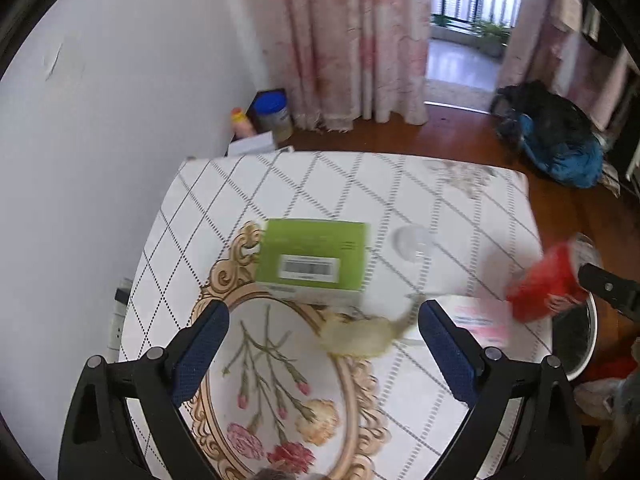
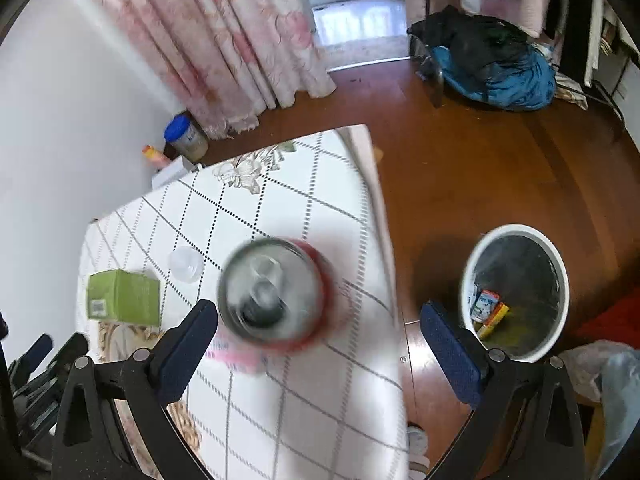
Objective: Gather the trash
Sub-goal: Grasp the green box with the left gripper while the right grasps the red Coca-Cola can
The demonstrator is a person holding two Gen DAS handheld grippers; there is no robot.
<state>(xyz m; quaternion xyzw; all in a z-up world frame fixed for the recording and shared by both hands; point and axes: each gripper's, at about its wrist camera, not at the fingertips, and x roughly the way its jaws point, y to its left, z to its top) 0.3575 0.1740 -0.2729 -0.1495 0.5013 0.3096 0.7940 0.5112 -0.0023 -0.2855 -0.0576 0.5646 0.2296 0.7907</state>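
A red drink can (image 2: 276, 292), blurred and seen top-on, lies between the wide-open fingers of my right gripper (image 2: 320, 310), close to the left finger. In the left wrist view the red can (image 1: 548, 280) hangs tilted at the table's right edge, beside a right gripper finger (image 1: 608, 288). My left gripper (image 1: 322, 312) is open above the table, over a yellowish crumpled wrapper (image 1: 360, 336). A green box (image 1: 314, 256), a clear plastic lid (image 1: 412, 242) and a pink packet (image 1: 480, 320) lie on the cloth. A white bin (image 2: 516, 232) stands on the floor to the right.
The table (image 1: 460, 208) carries a checked cloth with a floral print and stands against a white wall. Cartons lie in the bin. A blue-lidded tin (image 2: 186, 138) sits in the corner, a dark and blue bundle (image 2: 492, 68) on the wooden floor, and plastic bags (image 2: 612, 380) at lower right.
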